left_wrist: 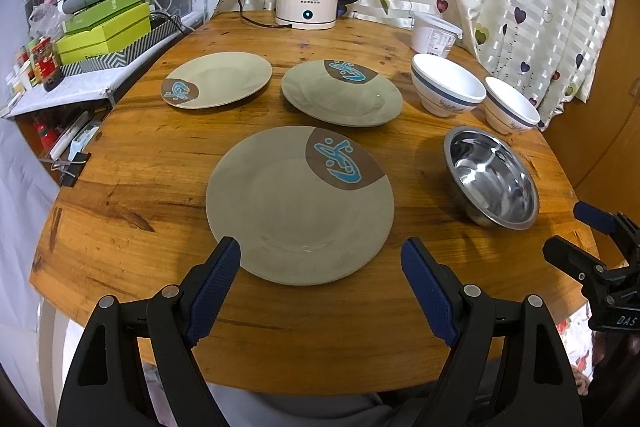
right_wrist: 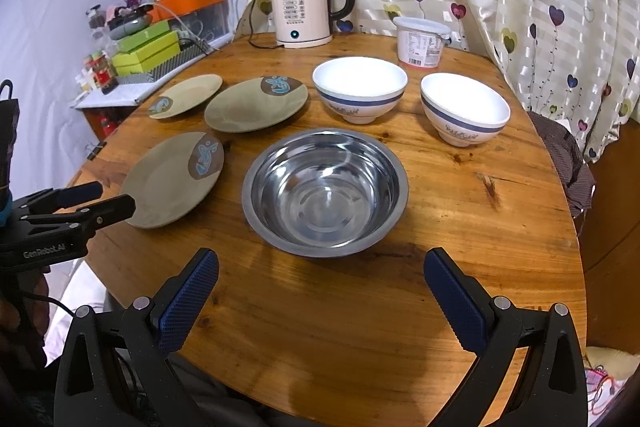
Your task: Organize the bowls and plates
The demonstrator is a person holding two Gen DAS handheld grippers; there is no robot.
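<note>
Two grippers hang over the near edge of the round wooden worktop (left_wrist: 132,195), both spread wide and holding nothing. The left gripper (left_wrist: 320,263) has its blue-padded fingers (left_wrist: 216,279) either side of the near rim of a grey-green round plate with a brown-and-blue corner motif (left_wrist: 298,205). The right gripper (right_wrist: 320,275) sits just short of the shiny steel bowl (right_wrist: 325,191), which lies straight ahead between its fingers.

Beyond the left fingers lie two more matching plates (left_wrist: 342,93) (left_wrist: 218,79), side by side and apart. Beyond the right fingers stand two white bowls with a blue band (right_wrist: 360,89) (right_wrist: 464,109), then a white plastic tub (right_wrist: 420,41) and a cream electric kettle (right_wrist: 300,9).

Nothing is stacked yet. The likely risks: the plate's thin, low rim could slip from the pads, or the steel bowl skate away if nudged.
</note>
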